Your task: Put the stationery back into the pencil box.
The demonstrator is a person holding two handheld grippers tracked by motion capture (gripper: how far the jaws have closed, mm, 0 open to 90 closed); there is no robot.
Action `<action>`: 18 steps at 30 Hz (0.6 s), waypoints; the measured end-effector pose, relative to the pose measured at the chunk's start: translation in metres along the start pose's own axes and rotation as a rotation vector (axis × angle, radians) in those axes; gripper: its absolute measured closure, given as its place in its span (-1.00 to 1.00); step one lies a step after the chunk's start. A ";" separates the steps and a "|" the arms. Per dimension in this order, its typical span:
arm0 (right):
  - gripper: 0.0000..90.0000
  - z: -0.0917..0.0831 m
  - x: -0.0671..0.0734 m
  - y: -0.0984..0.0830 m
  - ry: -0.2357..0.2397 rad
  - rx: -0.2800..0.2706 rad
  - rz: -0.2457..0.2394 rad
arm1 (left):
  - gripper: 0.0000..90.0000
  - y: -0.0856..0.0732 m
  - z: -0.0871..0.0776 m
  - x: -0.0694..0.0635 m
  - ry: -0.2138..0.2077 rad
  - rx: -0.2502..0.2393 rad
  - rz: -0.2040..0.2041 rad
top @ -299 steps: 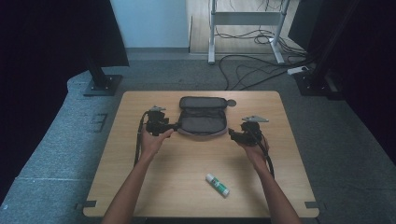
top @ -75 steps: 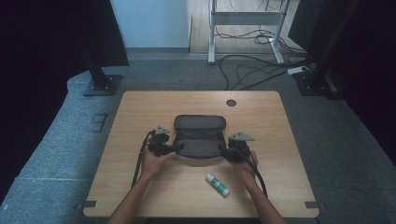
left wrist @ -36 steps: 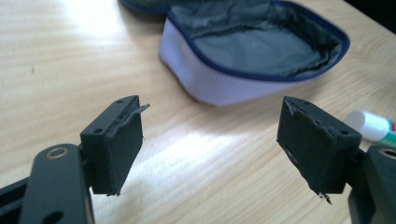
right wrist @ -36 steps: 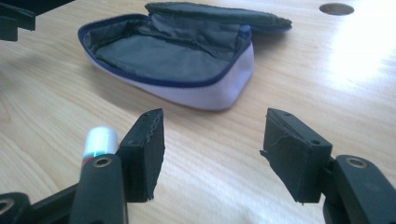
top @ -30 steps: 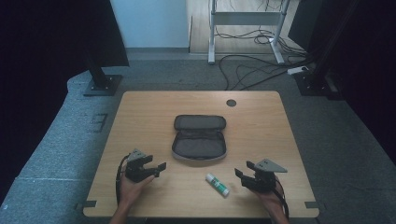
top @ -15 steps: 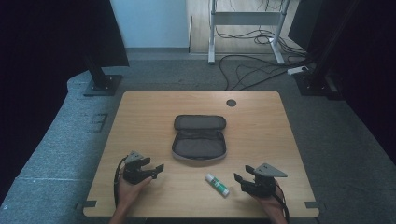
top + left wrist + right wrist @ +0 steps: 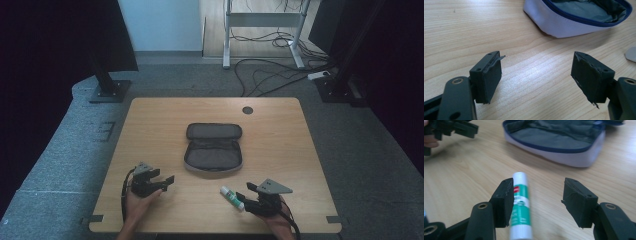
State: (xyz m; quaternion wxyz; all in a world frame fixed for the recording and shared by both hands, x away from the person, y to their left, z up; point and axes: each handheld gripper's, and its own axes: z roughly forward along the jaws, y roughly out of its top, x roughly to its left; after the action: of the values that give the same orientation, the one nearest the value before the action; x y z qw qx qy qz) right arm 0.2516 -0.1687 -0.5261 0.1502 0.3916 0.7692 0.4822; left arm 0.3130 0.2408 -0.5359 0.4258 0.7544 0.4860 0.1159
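Now the wooden table (image 7: pixel 150 115) carries the open grey zip pouch with its blue-trimmed rim (image 7: pixel 214 152) at its middle, let go by both hands, which have dropped back to the near edge. The left gripper (image 7: pixel 167 180) rests near the near left corner, jaws spread around nothing. The right gripper (image 7: pixel 536 200) has slid toward the white-and-green glue stick (image 7: pixel 520 205) near the near edge, and its jaws have just been closing, the stick between them beside one pad and not yet pinched. Judging by this, the stick goes into the pouch next.
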 end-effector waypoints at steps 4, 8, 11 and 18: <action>-0.07 0.008 0.005 -0.001 0.018 0.020 -0.010 | -0.46 -0.001 0.002 0.001 0.003 0.008 -0.002; -0.04 0.015 0.008 -0.002 0.021 0.048 -0.018 | -0.46 -0.001 0.000 0.003 0.007 0.000 -0.011; 0.00 0.019 0.010 -0.002 0.016 0.070 -0.025 | -0.46 -0.001 -0.001 0.004 0.005 -0.003 -0.017; 0.15 0.030 0.013 -0.006 0.018 0.140 -0.064 | -0.46 -0.002 0.000 0.006 0.009 0.005 -0.026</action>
State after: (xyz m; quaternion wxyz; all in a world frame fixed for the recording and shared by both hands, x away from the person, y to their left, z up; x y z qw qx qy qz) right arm 0.2586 -0.1419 -0.5439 0.1309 0.3722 0.8143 0.4257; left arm 0.3149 0.2456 -0.5387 0.4232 0.7484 0.4981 0.1127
